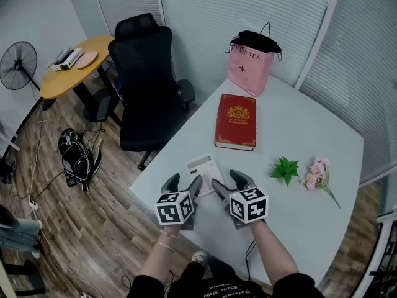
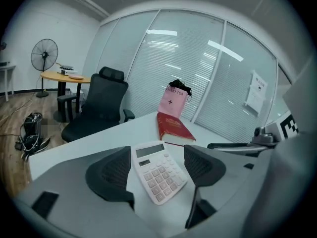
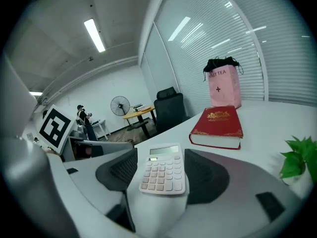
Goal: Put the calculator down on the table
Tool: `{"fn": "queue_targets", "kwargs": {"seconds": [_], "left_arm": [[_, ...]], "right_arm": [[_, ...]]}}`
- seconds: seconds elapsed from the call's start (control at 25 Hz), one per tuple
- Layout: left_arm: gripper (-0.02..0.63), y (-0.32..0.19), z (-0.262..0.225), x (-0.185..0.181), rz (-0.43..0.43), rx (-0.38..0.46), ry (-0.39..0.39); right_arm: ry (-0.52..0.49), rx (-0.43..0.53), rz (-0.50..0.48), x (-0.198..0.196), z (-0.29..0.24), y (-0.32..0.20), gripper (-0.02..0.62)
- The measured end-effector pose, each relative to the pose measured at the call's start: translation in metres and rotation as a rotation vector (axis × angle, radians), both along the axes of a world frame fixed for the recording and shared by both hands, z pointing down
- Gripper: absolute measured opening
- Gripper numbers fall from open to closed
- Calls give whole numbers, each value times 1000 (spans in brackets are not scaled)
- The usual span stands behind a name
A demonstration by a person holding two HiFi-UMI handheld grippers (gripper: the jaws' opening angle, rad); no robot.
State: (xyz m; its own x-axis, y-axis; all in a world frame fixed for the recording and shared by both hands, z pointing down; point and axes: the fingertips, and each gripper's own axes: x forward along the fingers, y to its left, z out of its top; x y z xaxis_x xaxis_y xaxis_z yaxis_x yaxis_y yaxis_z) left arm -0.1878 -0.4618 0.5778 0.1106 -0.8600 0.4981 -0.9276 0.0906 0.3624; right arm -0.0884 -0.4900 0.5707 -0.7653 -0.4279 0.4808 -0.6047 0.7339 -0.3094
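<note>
Both of your claws are wide open right now. Your left gripper has its two dark jaws spread apart with nothing pinched between them, and your right gripper matches it, jaws spread and empty. The calculator is down flat on the white table, keys up, near the table's edge on the chair side, and from above it sits just ahead of your two claws, framed between their tips. In the left gripper view it shows in the gap between the jaws, turned at an angle with its display on the far side, and the pads are not pressing on it. The right gripper view has it in the gap too, squarer to you, and again neither pad is clamped on it. Beyond the calculator lies the red book, closed, with gold print on its cover, and past that the pink bag stands upright near the far edge. To your right, a green sprig and a small bunch of pink flowers lie close together on the table, well apart from the calculator. Off the table's left side stands the black office chair, with a round wooden table and a fan further back.
</note>
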Motion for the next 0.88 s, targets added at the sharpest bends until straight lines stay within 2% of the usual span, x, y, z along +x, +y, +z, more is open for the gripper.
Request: {"fn": "queue_targets", "kwargs": {"seconds": [0.16,0.48,0.68,0.88], "left_arm": [[342,31,-22,4,-17,52,-17],[341,92,-61,25,69,134,-141],[341,132,-75,42,110,177,-198],[341,174,-69,58,120,172,-199]], "right_arm": [[-22,63,36,16,-24,22,304],[6,245,54,49,-70,69,299],[12,297,54,62,-83,105,299],[17,291,60,76,-75,145,299]]}}
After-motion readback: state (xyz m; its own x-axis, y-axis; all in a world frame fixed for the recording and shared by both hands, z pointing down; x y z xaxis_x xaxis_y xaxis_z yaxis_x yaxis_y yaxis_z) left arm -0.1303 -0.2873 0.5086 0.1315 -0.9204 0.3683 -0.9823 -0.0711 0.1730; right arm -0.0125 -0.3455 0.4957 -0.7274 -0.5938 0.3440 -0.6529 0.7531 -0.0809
